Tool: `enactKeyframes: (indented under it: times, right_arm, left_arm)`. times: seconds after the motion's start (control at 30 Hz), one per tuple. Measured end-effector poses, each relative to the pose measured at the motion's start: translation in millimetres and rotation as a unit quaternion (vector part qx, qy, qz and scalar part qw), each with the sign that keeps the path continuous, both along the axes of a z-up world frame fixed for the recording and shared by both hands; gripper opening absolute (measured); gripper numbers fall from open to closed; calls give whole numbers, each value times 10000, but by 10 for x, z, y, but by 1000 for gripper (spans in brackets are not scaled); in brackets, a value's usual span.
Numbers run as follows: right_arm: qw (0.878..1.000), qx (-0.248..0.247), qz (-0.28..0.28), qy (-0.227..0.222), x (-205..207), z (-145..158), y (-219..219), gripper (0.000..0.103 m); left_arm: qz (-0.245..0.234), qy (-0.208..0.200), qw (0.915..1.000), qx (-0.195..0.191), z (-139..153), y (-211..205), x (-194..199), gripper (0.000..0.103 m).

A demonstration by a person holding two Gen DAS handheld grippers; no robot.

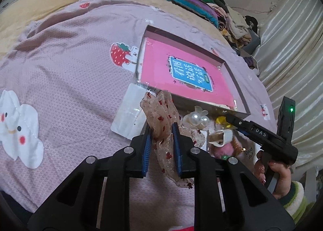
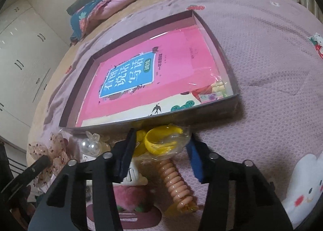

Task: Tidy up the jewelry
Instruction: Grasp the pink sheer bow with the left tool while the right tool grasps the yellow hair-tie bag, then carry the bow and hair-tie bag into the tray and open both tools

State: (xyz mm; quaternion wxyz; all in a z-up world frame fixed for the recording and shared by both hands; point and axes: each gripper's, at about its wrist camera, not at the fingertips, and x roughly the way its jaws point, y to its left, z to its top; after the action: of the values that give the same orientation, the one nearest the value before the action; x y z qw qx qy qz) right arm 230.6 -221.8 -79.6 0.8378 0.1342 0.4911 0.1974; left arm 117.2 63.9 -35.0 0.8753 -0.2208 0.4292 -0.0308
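The left gripper (image 1: 162, 146) is clamped on the sheer bow (image 1: 161, 113); the right gripper (image 2: 161, 150) straddles the bagged yellow ring (image 2: 163, 142), pads not clearly pressing. The box (image 2: 214, 35) holds no jewelry yet, so pretty much everything, pearl clip (image 2: 91, 146) and coil tie (image 2: 177, 182) included, sits on the bed in front of it.

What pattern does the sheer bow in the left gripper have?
The sheer beige fabric bow carries small dark red specks with glitter, clearest in the left wrist view.
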Motion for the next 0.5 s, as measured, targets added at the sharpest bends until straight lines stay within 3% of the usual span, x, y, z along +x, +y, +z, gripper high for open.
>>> enactKeyframes:
  times: [0.5]
  right_arm:
    - [9951,-70,-205,-967,-356,605,-517,43]
  left_arm:
    - [-338,-399,9985,186,411,-282,205,12]
